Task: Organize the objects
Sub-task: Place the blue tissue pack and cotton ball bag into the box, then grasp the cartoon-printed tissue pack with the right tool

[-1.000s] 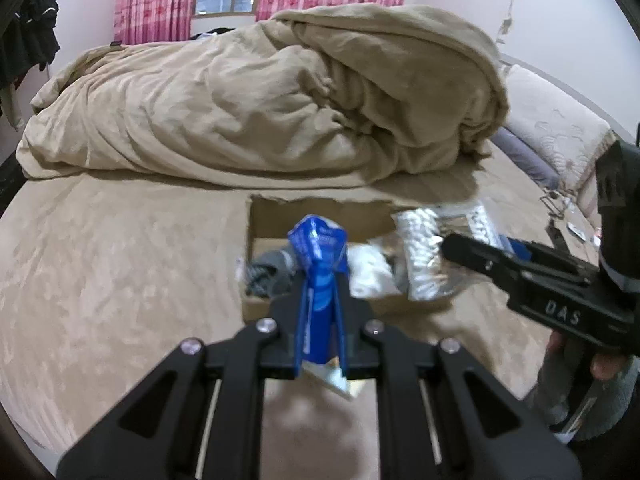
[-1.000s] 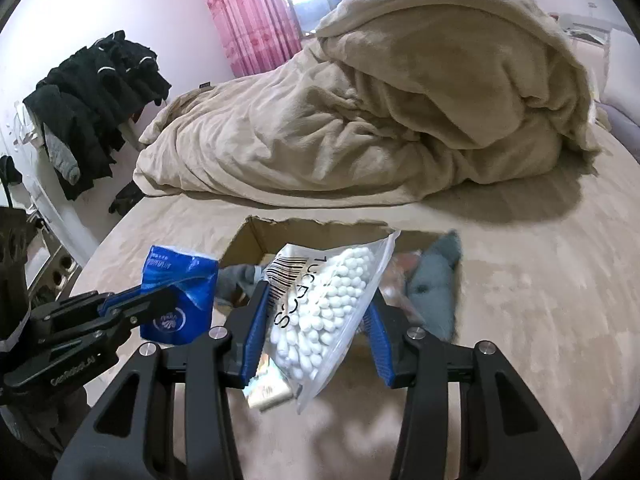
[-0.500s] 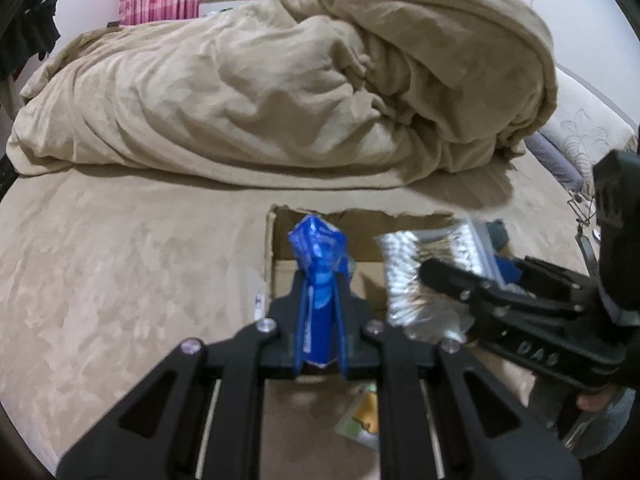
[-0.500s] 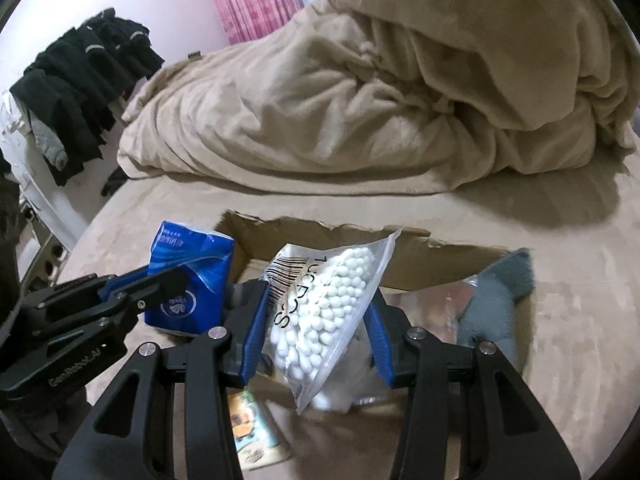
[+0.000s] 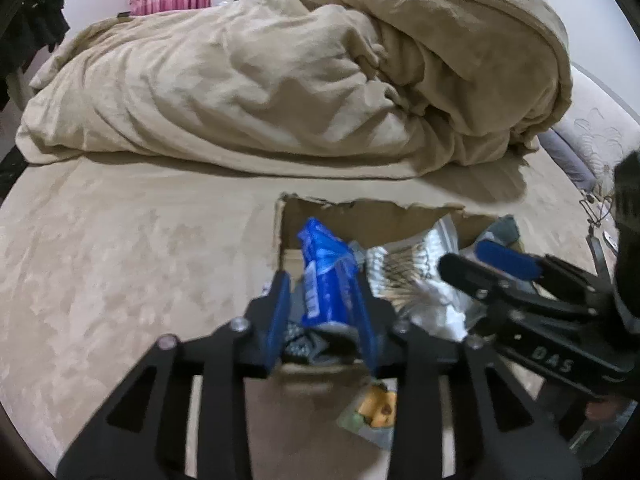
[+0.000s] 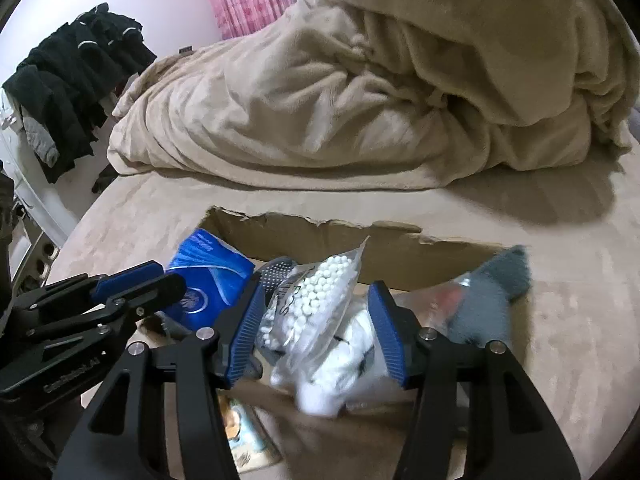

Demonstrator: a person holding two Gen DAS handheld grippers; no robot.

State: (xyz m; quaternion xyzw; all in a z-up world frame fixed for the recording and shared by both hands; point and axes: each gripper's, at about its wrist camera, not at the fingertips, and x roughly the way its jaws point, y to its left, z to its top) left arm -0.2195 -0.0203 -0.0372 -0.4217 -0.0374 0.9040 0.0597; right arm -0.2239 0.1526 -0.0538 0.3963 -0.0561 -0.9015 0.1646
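Both my hands have come forward and down over the cardboard box (image 6: 320,236), and both sets of jaws have just been opening. My left hand-held gripper (image 5: 322,312) is parted now, the blue tissue pack (image 5: 324,276) loose between the pads and dropping toward the box's near left corner. My right hand-held gripper (image 6: 320,332) has spread too, and the bag of white beads (image 6: 316,300) is slipping free onto the white bundle (image 6: 340,360) inside. Nearest me, a small printed packet (image 6: 244,440) lies on the bed (image 5: 120,260) outside the box; that's left to do, I'd say. Further in, a grey cloth (image 6: 492,300) drapes over the box's right rim. Beyond, the heaped duvet (image 5: 300,80).
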